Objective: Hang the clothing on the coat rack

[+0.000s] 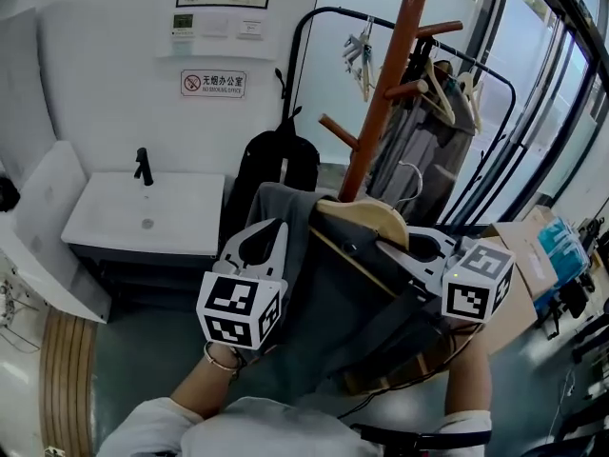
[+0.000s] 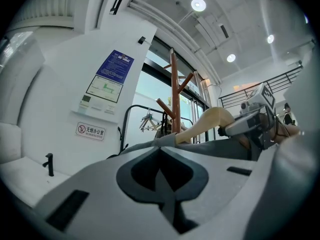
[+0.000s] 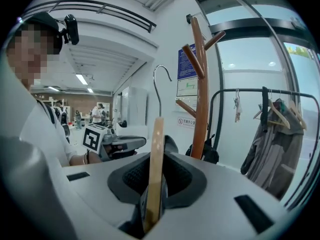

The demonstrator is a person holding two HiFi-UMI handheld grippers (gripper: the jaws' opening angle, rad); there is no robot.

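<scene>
I am carrying the grey garment [image 1: 333, 293], draped on its wooden hanger [image 1: 366, 219], toward the coat rack [image 1: 381, 112]. The hanging itself is not yet done. The hanger's metal hook [image 3: 157, 79] is standing free in the air on the near side of the coat rack, touching none of its pegs. The fingers of my right gripper [image 3: 152, 184] are clamping the hanger's wooden bar edge-on. The fingers of my left gripper [image 2: 167, 184] are pressing together at the garment's shoulder, and I cannot tell whether they are pinching a fold of cloth. What I judge is left to do is lifting the hook over a peg and letting go. A cardboard box [image 1: 519, 255] is sitting on the floor to the right of the coat rack, its contents hidden. A sink [image 1: 143, 212] is sitting to the left of the rack, showing only its drain.
</scene>
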